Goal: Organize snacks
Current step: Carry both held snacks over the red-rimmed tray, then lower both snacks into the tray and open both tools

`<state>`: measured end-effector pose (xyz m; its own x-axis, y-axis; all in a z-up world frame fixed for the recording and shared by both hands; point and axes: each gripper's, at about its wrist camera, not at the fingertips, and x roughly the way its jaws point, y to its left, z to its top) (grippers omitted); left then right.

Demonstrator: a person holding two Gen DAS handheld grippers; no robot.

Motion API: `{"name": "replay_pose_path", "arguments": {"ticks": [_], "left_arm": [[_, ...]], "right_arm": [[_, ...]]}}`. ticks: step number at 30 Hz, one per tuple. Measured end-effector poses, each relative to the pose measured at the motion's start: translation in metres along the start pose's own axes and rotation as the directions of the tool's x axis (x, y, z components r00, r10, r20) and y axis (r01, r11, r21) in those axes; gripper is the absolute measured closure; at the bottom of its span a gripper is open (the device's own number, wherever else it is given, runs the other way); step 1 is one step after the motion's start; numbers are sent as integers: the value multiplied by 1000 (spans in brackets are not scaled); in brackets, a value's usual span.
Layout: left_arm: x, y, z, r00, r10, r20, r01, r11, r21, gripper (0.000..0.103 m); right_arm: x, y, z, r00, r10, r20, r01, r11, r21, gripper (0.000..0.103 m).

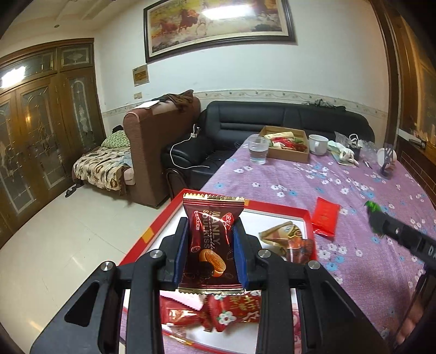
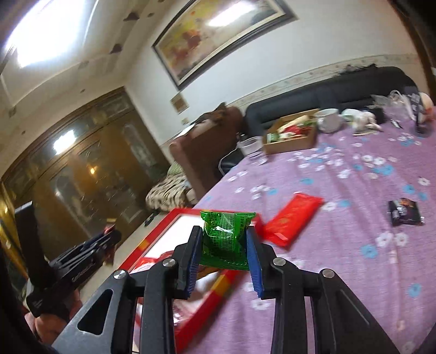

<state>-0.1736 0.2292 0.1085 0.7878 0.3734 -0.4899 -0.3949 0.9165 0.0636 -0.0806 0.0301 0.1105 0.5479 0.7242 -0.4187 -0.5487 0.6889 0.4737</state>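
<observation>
My left gripper (image 1: pixel 209 253): jaws closed on a dark red candy packet (image 1: pixel 210 239) with gold crimped ends, held above the red tray (image 1: pixel 275 206)

Below and just beyond it, inside the tray: a red sweet with a white flower print (image 1: pixel 226 313), red wrappers beside it, and a gold-brown wrapped sweet (image 1: pixel 286 234) near the tray's right wall

My right gripper (image 2: pixel 224 246): jaws clamped on a green packet (image 2: pixel 226 239), crumpled between the blue pads, held over the tray's near right corner (image 2: pixel 215 288); from the left camera I see it as a black arm with a green blur at the right edge

Red flat packet (image 2: pixel 291 219): lying on the purple flowered tablecloth (image 2: pixel 340 245), just beside the tray's right side

Dark packet (image 2: pixel 404 211): on the cloth, well apart to the right

Far end of table: cardboard box (image 1: pixel 286 147) holding assorted snacks, clear plastic cup (image 1: pixel 258 149) just left of it, white mug (image 1: pixel 317 143) just right of it, then loose small clutter I cannot identify

Beyond the table: black sofa (image 1: pixel 272 117), brown armchair (image 1: pixel 158 152), wooden cabinet (image 1: pixel 41 122), framed horse painting (image 1: pixel 218 24) on the wall
</observation>
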Motion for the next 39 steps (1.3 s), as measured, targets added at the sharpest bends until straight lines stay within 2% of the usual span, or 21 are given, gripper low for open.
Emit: {"name": "replay_pose_path", "arguments": {"ticks": [7, 15, 28, 39], "left_arm": [[2, 20, -5, 1000, 4, -5, -4, 999, -35, 75], [8, 39, -12, 1000, 9, -17, -11, 998, -65, 75], [21, 61, -26, 998, 11, -55, -16, 996, -92, 75], [41, 90, -41, 992, 56, -115, -70, 990, -123, 75]], "right_arm": [[19, 45, -14, 998, 44, -50, -48, 996, -76, 71], [44, 79, -28, 991, 69, -117, -85, 987, -138, 71], [75, 113, -56, 974, 80, -210, -121, 974, -191, 71], [98, 125, -76, 960, 73, -270, -136, 966, -221, 71]]}}
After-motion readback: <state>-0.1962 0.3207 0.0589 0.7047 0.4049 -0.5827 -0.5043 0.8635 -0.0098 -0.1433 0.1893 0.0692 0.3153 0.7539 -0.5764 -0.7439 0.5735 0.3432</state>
